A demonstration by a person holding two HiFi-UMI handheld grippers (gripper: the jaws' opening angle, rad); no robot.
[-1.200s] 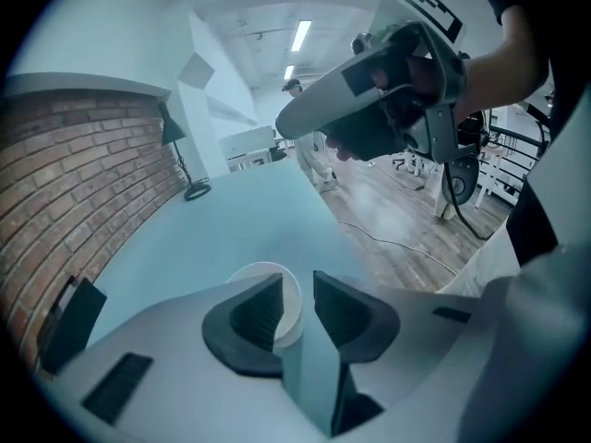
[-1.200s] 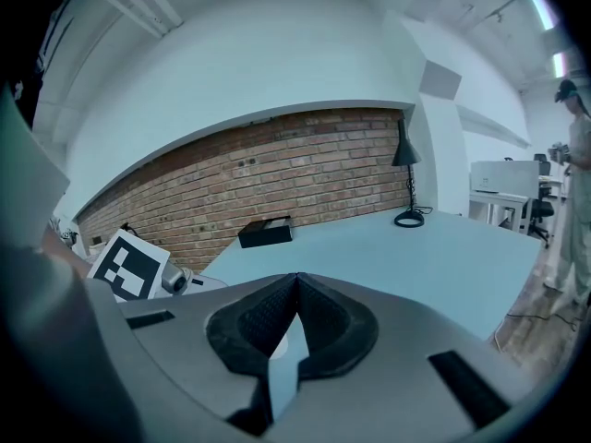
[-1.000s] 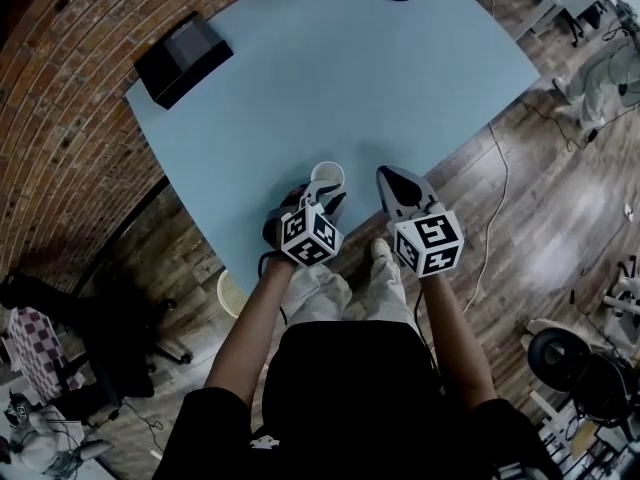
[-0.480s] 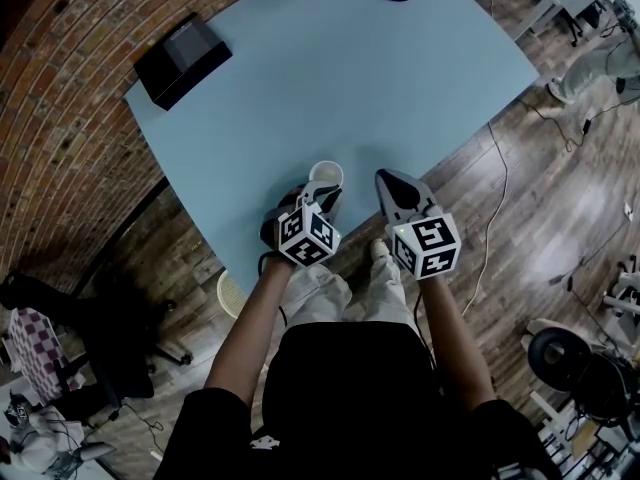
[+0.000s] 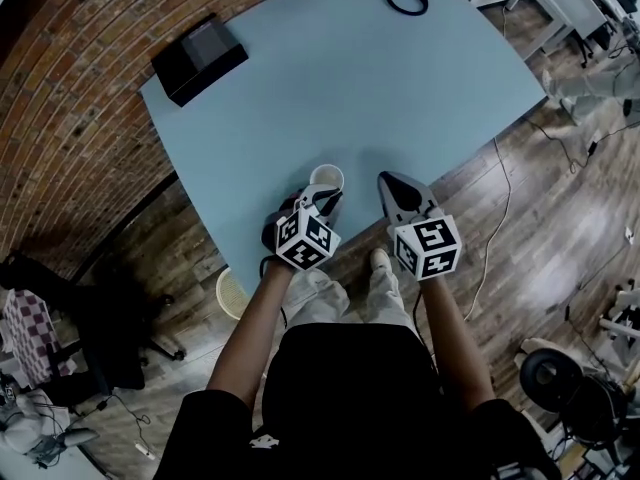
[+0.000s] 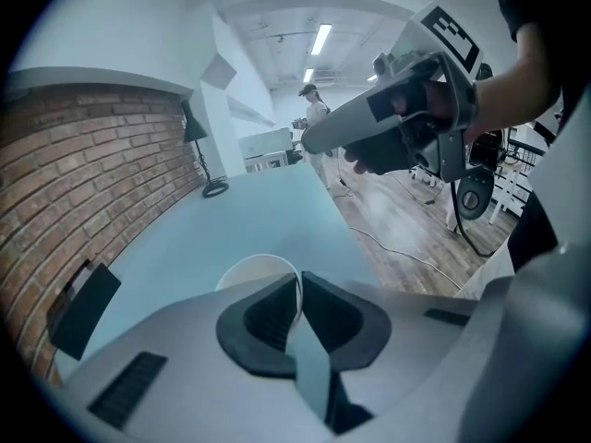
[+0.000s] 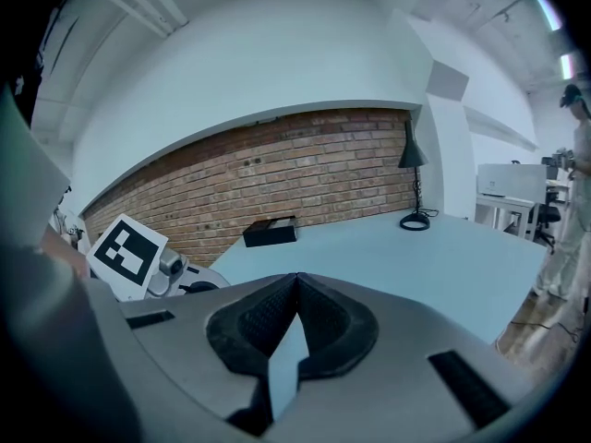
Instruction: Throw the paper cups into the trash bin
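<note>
The left gripper (image 6: 298, 284) is closed on the near wall of a white paper cup (image 6: 251, 271), with the rim pinched between the two black pads. In the head view the paper cup (image 5: 327, 176) is seen upright on the light blue table (image 5: 350, 78), close to its near edge, with the left gripper (image 5: 324, 197) just behind it.

The right gripper (image 7: 296, 280) is held with its jaws together and nothing between them. In the head view the right gripper (image 5: 390, 184) is seen above the same table edge, beside the cup but apart from it.

A black box (image 5: 198, 56) is noted at the far left corner of the table, next to the brick wall (image 5: 70, 88). A black desk lamp (image 7: 413, 183) is noted at the far edge.

A round pale trash bin (image 5: 230, 293) is seen on the wooden floor (image 5: 540, 228), below the near table edge and to the left of the person's legs.
</note>
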